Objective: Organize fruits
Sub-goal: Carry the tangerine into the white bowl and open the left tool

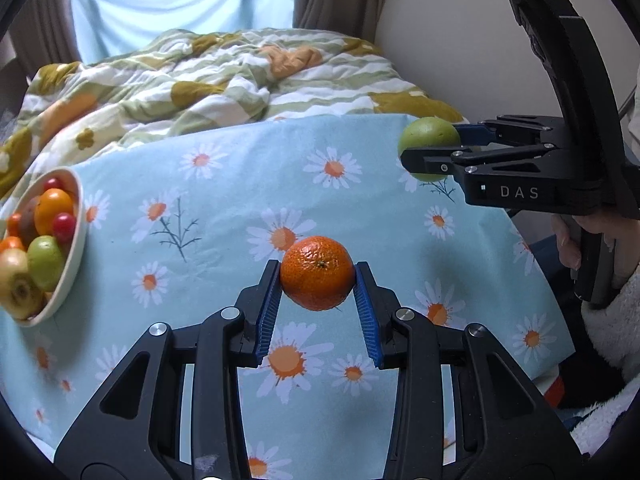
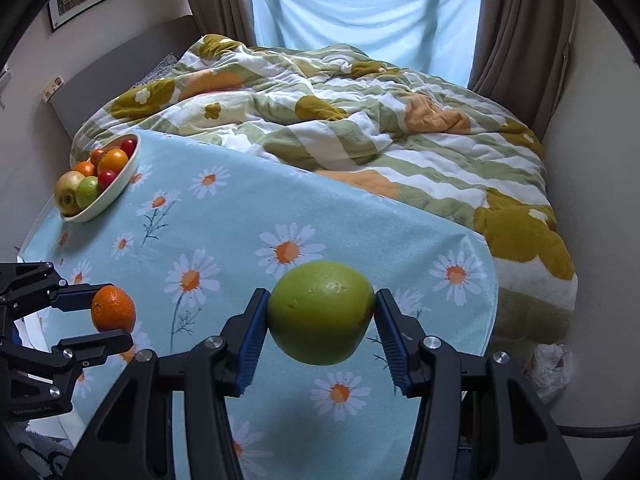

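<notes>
While both jaws are loaded above the daisy cloth:
Table [image 2: 248, 208]: carries the fruit bowl [image 2: 128, 178] at its far left.
Right gripper [image 2: 320, 320]: jaws clamped on green fruit [image 2: 320, 312], aloft.
Left gripper [image 1: 317, 286]: jaws pinching orange [image 1: 317, 278], aloft.

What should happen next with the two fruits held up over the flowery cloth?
Probably carry the orange in the left gripper toward the bowl at the table's left edge. The bowl already holds other fruit, and the right gripper with the green fruit is farther away.
</notes>
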